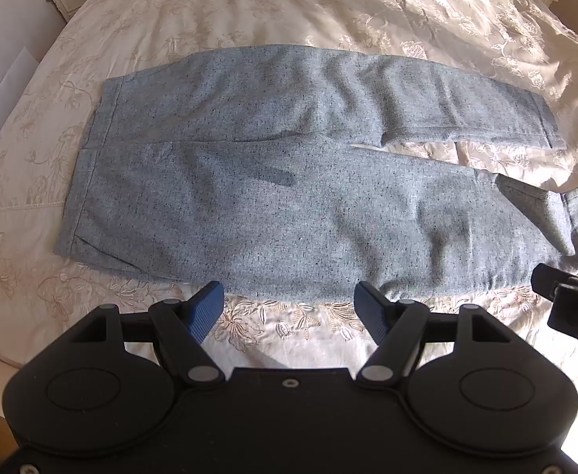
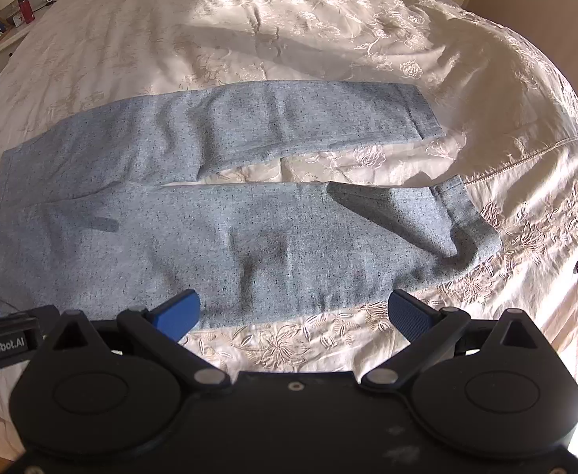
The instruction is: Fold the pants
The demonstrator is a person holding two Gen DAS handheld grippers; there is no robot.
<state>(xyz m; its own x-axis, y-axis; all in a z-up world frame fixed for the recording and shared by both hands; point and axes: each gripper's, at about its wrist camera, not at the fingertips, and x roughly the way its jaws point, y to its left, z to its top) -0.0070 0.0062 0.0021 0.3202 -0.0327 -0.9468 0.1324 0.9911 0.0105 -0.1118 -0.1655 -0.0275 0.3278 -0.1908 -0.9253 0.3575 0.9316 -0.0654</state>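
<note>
With both the left gripper [image 1: 289, 300] and the right gripper [image 2: 293, 312] spread wide and holding nothing just short of the near edge of the pants [image 1: 289, 181], I'd worry a pinch takes only the top layer or snags the embroidered bedspread [image 1: 249, 12], dragging the fold crooked. The speckled grey-blue pants lie flat across the bed, waistband left, legs splayed apart to the right, and the near cuff [image 2: 466, 221] is already rumpled and turned over.
</note>
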